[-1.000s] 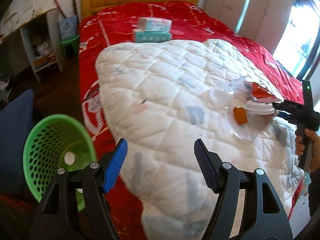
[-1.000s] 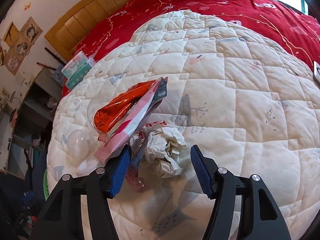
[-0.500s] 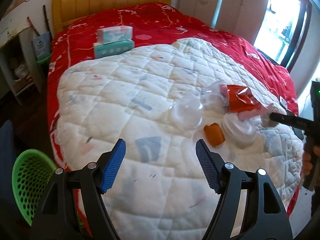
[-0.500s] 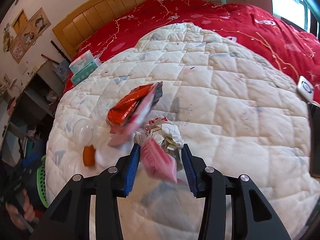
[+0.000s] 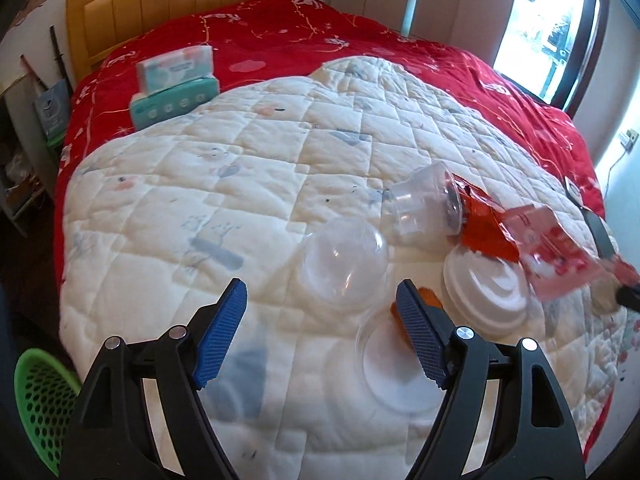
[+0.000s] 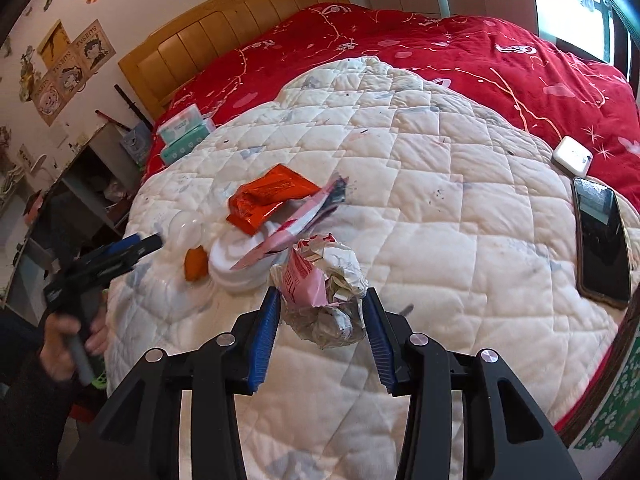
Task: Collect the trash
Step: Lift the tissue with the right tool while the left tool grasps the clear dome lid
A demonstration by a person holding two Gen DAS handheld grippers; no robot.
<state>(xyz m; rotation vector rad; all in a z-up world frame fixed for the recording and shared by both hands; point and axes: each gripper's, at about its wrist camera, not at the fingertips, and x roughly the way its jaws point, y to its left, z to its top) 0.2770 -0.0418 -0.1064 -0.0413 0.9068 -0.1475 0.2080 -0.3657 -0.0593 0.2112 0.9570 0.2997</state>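
Note:
Trash lies on the white quilt (image 5: 248,184): a clear dome lid (image 5: 345,267), a clear cup (image 5: 426,204) on its side, an orange wrapper (image 5: 482,224), a pink wrapper (image 5: 554,254), a white lid (image 5: 486,294), a flat clear lid (image 5: 394,368) and a small orange piece (image 5: 430,298). My left gripper (image 5: 322,334) is open and empty, just short of the dome lid. My right gripper (image 6: 322,314) is shut on a crumpled paper wad with a pink wrapper (image 6: 324,292), held above the quilt. The orange wrapper (image 6: 268,196) and white lid (image 6: 236,260) lie beyond it.
A green mesh basket (image 5: 42,396) stands on the floor at the bed's left. Two tissue packs (image 5: 176,84) sit on the red bedspread (image 5: 360,36) near the headboard. A phone (image 6: 600,236) and a white box (image 6: 572,156) lie at the quilt's right edge. Shelves stand left.
My left gripper swung from over the green basket toward the trash on the quilt. My right gripper closed on the crumpled wad and lifted it.

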